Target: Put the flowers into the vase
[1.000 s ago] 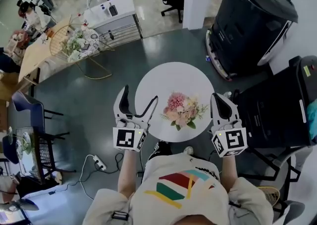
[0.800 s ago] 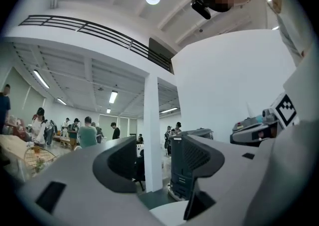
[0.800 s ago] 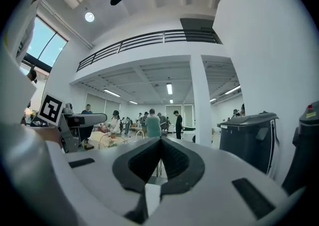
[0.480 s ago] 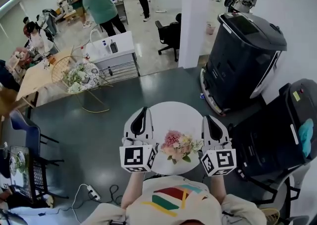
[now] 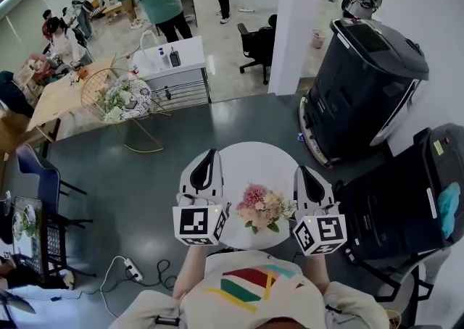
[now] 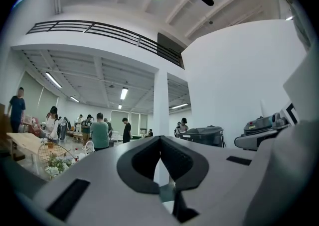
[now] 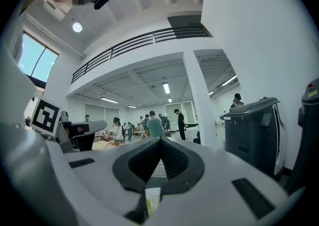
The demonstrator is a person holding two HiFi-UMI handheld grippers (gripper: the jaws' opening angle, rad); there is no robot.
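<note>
Jaws together: left gripper (image 5: pixel 212 153), right gripper (image 5: pixel 301 171)

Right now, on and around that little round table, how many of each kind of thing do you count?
Tongs: 2, the left tongs and the right tongs, each closed and empty
Flower bunch: 1
Round white table: 1
Total: 4

I see a round white table (image 5: pixel 250 164) standing on the dark grey floor (image 5: pixel 138 182), below and between both sets of jaws. A bunch of pink and cream flowers (image 5: pixel 261 206) sits at its near edge, between my left gripper (image 5: pixel 212 153) and right gripper (image 5: pixel 302 171), back from their tips.
</note>
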